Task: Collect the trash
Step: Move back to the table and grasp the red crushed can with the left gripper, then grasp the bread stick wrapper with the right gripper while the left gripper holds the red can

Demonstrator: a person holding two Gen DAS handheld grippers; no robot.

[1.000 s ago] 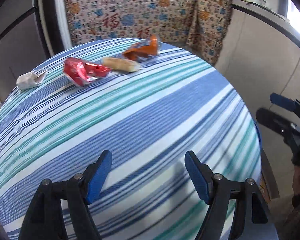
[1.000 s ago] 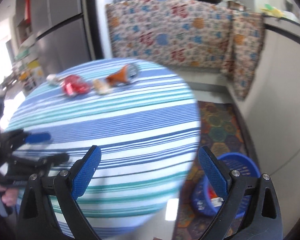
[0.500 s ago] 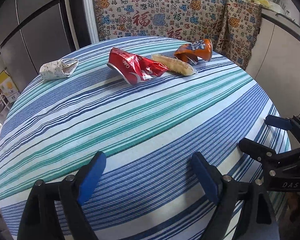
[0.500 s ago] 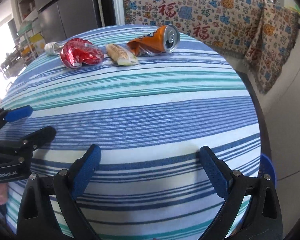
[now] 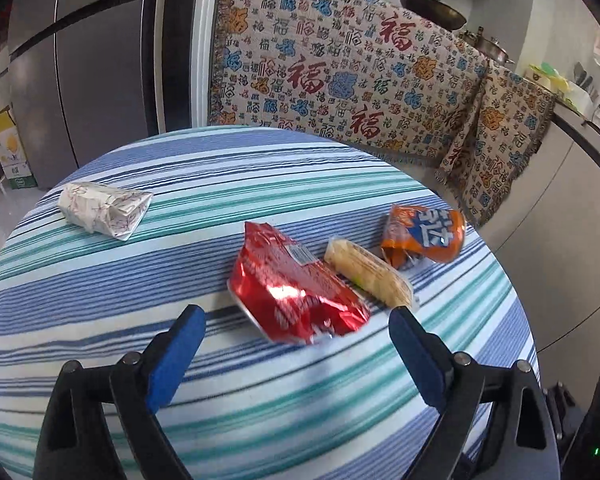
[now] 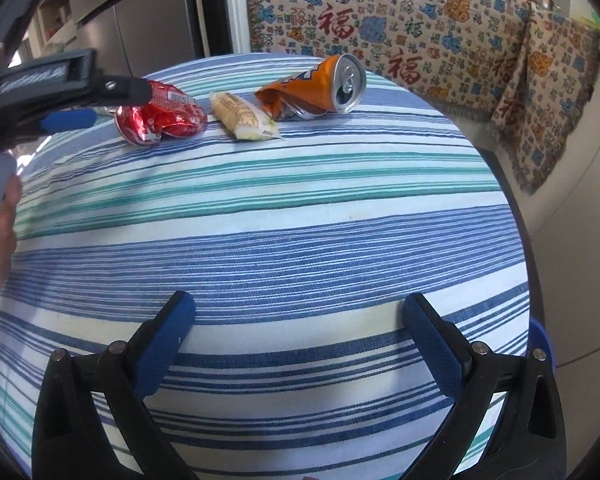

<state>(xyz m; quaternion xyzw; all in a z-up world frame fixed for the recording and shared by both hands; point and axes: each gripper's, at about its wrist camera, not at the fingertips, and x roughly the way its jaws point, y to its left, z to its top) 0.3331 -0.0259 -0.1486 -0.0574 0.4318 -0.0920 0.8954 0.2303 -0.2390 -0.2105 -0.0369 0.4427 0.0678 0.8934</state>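
Observation:
A crushed red can point(image 5: 296, 284) lies on the striped round table point(image 5: 260, 392), just ahead of my open left gripper point(image 5: 296, 344). Right of it lie a yellow snack wrapper point(image 5: 368, 272) and a crushed orange can point(image 5: 424, 236). A crumpled white paper wad point(image 5: 104, 208) lies at the far left. In the right wrist view the red can point(image 6: 160, 118), wrapper point(image 6: 244, 116) and orange can point(image 6: 320, 88) sit at the far side. My right gripper point(image 6: 300, 340) is open and empty over the near table edge. The left gripper point(image 6: 100, 100) shows there beside the red can.
A patterned cloth point(image 5: 340, 76) hangs over a counter behind the table. A grey fridge point(image 5: 84, 64) stands at the back left. A blue bin rim point(image 6: 542, 344) shows past the table's right edge. Grey cabinets point(image 5: 572, 200) run along the right.
My left gripper has moved forward across the table to just short of the red can. My right gripper has moved forward a little. Both stay open.

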